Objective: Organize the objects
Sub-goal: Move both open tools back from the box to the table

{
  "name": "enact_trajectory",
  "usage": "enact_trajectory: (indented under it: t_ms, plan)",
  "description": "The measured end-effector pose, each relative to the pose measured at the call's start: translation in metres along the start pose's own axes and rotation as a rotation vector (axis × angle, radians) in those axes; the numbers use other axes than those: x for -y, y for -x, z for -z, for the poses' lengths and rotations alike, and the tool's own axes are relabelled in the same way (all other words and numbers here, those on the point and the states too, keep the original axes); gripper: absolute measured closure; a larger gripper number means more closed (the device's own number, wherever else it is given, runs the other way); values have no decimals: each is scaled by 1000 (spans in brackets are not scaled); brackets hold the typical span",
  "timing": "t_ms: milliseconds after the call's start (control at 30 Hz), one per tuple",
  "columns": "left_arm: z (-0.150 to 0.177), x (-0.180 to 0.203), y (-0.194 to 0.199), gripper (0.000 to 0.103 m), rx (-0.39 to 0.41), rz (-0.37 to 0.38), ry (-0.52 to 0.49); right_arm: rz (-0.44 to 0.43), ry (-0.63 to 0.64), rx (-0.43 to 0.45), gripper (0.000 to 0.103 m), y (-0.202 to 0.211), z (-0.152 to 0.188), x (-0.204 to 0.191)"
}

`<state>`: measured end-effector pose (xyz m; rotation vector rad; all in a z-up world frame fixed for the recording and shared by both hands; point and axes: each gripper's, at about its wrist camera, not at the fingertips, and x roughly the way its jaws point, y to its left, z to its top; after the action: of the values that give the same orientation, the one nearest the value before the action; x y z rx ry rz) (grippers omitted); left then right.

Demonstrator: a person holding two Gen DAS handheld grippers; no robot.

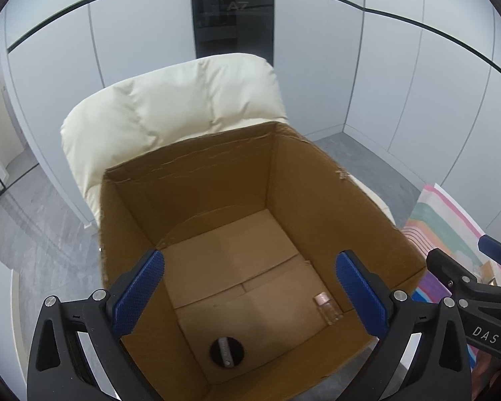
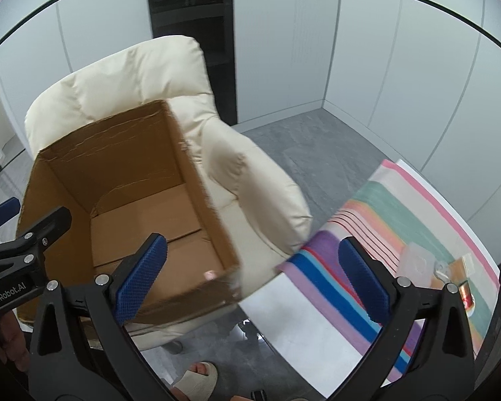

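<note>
We see a cardboard box (image 1: 250, 200) sitting on the seat of a cream chair (image 1: 170, 107), open at the top. Left gripper (image 1: 250, 287) hangs above the box mouth, jaws spread wide, nothing between the blue pads (image 1: 138, 289). On the box floor we see two items: a small clear bottle (image 1: 327, 307) with a pinkish cap near the right wall, lying down, and a black round cap (image 1: 226, 351) close to the near wall, well apart from the bottle. Right gripper (image 2: 254, 277) is also wide open and empty, held over the box's right near corner and the edge of a striped cloth (image 2: 384, 220) on the table beside the chair. On that cloth, at the right edge of the right view, we see a clear flat plastic piece (image 2: 415, 262) and some small items we cannot identify, partly hidden behind the finger. The left gripper shows at the left edge of the right view. A foot in a beige slipper (image 2: 197, 379) stands on the grey floor (image 2: 300, 133) below.
</note>
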<state>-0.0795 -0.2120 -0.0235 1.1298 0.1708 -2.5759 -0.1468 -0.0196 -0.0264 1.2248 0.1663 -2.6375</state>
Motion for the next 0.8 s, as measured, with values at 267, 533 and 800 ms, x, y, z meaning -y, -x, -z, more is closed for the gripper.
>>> enact_trajectory:
  t_ms: [267,533,800]
  plan:
    - [1,33,-1,0,-1,37,-50,36,-53,4,0,7,5,37]
    - [1,60,-1,0,0,74,-84,72,-97,7,0,14,11,67]
    - [1,87,0,0,2,108,-116,110,-139,3,0,20,21,97]
